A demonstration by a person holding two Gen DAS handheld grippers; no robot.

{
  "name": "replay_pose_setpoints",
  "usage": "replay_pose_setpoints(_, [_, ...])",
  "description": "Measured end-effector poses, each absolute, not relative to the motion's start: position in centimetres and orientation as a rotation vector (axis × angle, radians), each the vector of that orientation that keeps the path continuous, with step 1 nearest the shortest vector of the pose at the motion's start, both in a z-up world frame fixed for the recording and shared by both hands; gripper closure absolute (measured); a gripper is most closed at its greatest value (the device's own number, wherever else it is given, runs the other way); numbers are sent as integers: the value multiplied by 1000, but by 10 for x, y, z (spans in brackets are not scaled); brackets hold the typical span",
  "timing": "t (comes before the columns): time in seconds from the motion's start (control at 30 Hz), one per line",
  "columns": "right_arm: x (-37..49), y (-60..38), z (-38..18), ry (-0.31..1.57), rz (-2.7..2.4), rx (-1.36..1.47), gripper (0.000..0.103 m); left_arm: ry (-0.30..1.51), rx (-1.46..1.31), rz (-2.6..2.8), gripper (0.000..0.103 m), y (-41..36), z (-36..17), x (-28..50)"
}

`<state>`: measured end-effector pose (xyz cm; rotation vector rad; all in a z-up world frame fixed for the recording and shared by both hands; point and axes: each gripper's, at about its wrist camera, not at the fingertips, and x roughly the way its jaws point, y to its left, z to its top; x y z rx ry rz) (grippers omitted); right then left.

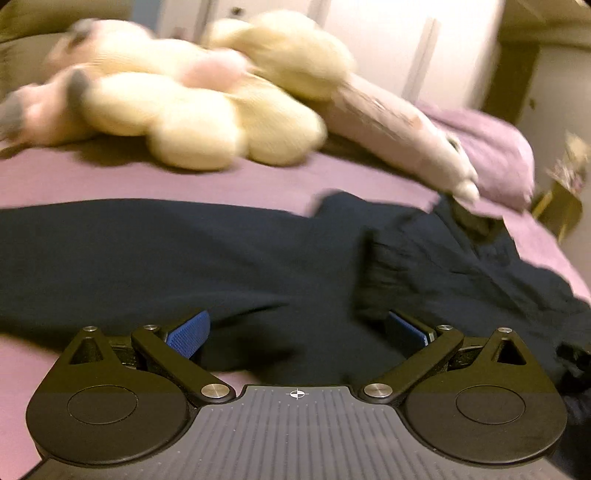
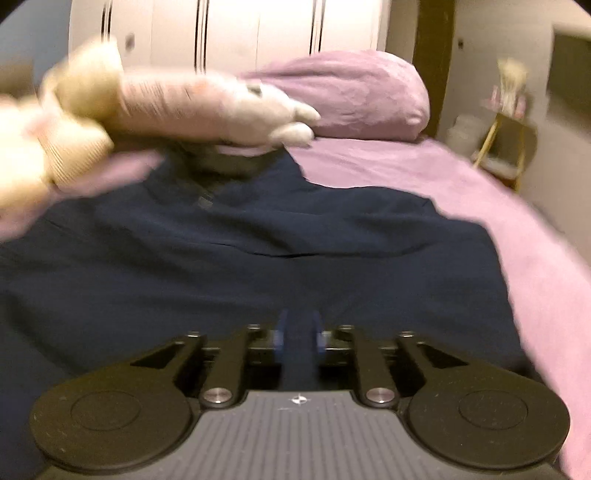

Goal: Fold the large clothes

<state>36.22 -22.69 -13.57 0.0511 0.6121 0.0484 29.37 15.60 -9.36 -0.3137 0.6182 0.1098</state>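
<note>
The left gripper (image 1: 297,332) has its blue pads (image 1: 188,334) spread wide, nothing between them, and hangs low over the near edge of the navy garment (image 1: 184,258). That garment lies flat directly ahead of the fingers and runs off to the left; ahead and to the right it bunches into crumpled folds.

The right gripper (image 2: 299,332) has its pads (image 2: 282,328) drawn close together with a strip of the navy garment (image 2: 258,266) between them, so it appears to be pinching the cloth, though blur makes the contact itself hard to confirm. Ahead of this gripper the fabric spreads broad and mostly smooth over the purple bedsheet (image 2: 517,221), which shows bare to the right.

Beyond the garment, ahead and left of both tools, lie cream and pink plush toys (image 1: 192,110), one long toy reaching just past the cloth's far edge. Farther, ahead and right, a purple pillow (image 2: 354,96) rests on the bed, with white wardrobe doors (image 2: 258,33) behind.
</note>
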Motion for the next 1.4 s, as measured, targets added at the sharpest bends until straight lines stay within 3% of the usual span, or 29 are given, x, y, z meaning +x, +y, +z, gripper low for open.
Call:
replay_pose_setpoints(0.23, [286,-243,-138,709,189,420,74,501,-763,491,0,336,-117,204])
replay_pose_setpoints(0.43, [263,-235,-144,735,209,429,74,363,-988,683,4,427,-147,185])
replay_pose_setpoints(0.5, [264,-233,-142,738,206,418,74,325,-1025,728,25,439,-149,183])
replay_pose_setpoints(0.53, [264,-231,-142,737,201,414,74,320,-1032,739,30,443,-149,182])
replay_pose_setpoints(0.6, [267,-230,-142,742,192,418,74,338,-1057,765,66,451,-149,183])
replay_pose_setpoints(0.67, [268,-229,-143,742,187,422,74,349,-1110,766,83,460,-153,179])
replay_pose_setpoints(0.77, [265,-230,-143,737,184,430,74,293,-1163,693,89,458,-145,169])
replay_pose_setpoints(0.93, [260,-240,-139,725,188,459,74,235,-942,401,90,395,-77,186])
replay_pose_setpoints(1.13, [249,-254,-130,682,179,487,74,276,-719,-140,88,219,0,256])
replay_pose_setpoints(1.17, [247,-256,-129,676,178,495,74,305,-684,-204,77,183,2,270])
replay_pose_setpoints(1.2, [245,-260,-128,670,180,505,74,331,-655,-242,39,152,1,281])
replay_pose_setpoints(1.27, [243,-266,-127,665,176,517,74,388,-587,-287,0,100,-11,298])
replay_pose_setpoints(1.4, [248,-285,-128,665,157,544,74,533,-477,-275,0,43,-49,313])
